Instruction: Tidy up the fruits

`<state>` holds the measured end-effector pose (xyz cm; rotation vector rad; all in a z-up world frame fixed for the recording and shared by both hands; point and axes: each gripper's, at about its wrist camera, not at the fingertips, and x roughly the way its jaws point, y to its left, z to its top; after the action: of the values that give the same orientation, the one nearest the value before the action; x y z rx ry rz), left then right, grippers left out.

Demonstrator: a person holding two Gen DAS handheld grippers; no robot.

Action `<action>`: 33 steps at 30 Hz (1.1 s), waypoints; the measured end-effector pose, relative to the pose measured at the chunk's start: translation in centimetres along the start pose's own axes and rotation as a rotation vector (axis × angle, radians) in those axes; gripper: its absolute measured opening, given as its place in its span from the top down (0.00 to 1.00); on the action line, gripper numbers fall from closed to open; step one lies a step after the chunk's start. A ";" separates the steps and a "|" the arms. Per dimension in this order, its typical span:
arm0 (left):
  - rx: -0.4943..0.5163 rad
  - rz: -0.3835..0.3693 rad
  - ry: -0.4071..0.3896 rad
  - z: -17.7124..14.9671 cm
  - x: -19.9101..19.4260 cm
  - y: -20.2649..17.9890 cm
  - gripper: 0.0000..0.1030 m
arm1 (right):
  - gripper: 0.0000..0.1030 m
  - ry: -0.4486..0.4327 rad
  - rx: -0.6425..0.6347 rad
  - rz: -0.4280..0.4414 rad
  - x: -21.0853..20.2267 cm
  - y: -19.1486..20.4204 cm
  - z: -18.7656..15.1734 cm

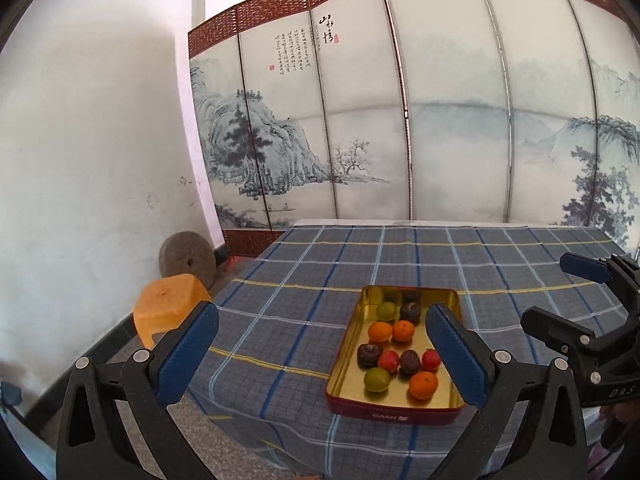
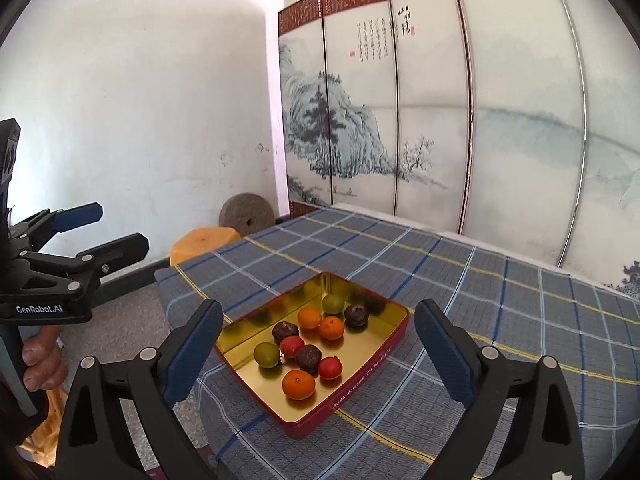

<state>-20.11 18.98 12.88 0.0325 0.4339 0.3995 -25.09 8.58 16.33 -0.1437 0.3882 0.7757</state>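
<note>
A red tin with a gold inside lies on the plaid cloth near the table's front edge. Several small fruits sit in it: an orange one, a green one, a red one and a dark brown one among them. My left gripper hangs open above and short of the tin, with nothing between its blue pads. The right gripper shows at the right, also open. In the right wrist view the tin lies angled below my right gripper, open and empty. The left gripper is off to the left.
The table wears a blue-grey checked cloth. An orange stool and a round millstone stand on the floor to the left, by the white wall. A painted folding screen closes the back. A person's hand grips the left handle.
</note>
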 end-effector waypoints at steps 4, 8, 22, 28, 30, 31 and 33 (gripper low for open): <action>-0.003 -0.005 0.001 -0.1 -0.6 -0.4 0.00 | 0.02 -0.031 -0.017 -0.022 -1.3 0.5 0.1; -0.011 -0.018 0.006 -0.2 -1.0 -0.8 0.00 | 0.01 -0.059 -0.030 -0.050 -2.7 0.8 0.0; -0.014 -0.044 0.018 -0.5 -1.6 -1.9 0.00 | 0.00 -0.097 -0.064 -0.103 -5.0 1.0 -0.3; -0.013 -0.046 0.020 -0.5 -1.7 -2.1 0.00 | 0.00 -0.097 -0.066 -0.104 -5.2 1.1 -0.4; -0.014 -0.046 0.021 -0.6 -1.8 -2.1 0.00 | 0.00 -0.096 -0.066 -0.102 -5.2 1.1 -0.4; -0.013 -0.048 0.021 -0.6 -1.7 -2.1 0.00 | 0.00 -0.096 -0.066 -0.102 -5.2 1.1 -0.4; -0.011 -0.048 0.022 -0.6 -1.8 -2.1 0.00 | 0.00 -0.097 -0.066 -0.104 -5.2 1.1 -0.4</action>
<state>-21.04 16.34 12.80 0.0068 0.4533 0.3553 -29.33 5.88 18.03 -0.1864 0.2614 0.6903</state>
